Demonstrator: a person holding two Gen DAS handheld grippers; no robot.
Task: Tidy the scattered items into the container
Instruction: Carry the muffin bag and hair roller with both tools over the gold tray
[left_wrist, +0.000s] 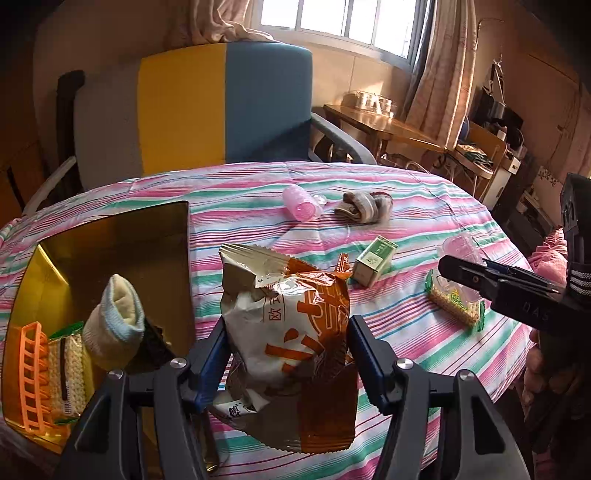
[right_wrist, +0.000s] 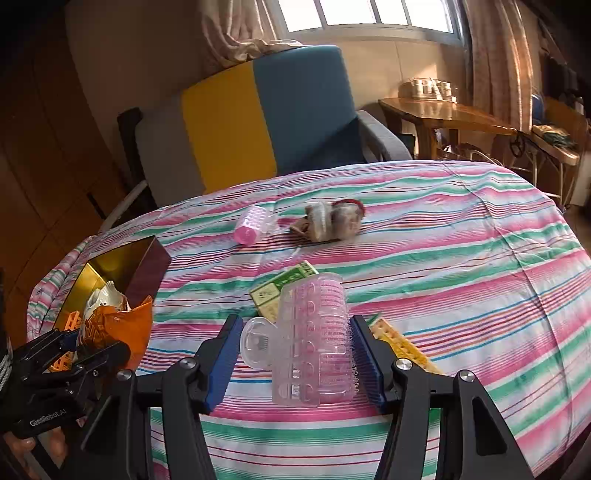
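Fingers of the left gripper are clamped on an orange and silver snack bag, held up off the striped cloth just beside the gold-lined box. Inside that box lie a cream sock with a blue cuff, an orange plastic rack and a packet of crackers. The right gripper has a clear pink hair roller between its blue pads; the roller's bristles touch the right pad, while a clear clip on the roller fills the gap toward the left pad, so I cannot tell whether the grip is firm. Just beyond the roller, on the cloth, are a small green box and a second cracker packet. Farther back lie another pink roller and a bundled brown sock, near each other. Behind the table stands a chair in grey, yellow and blue, below a bright window.
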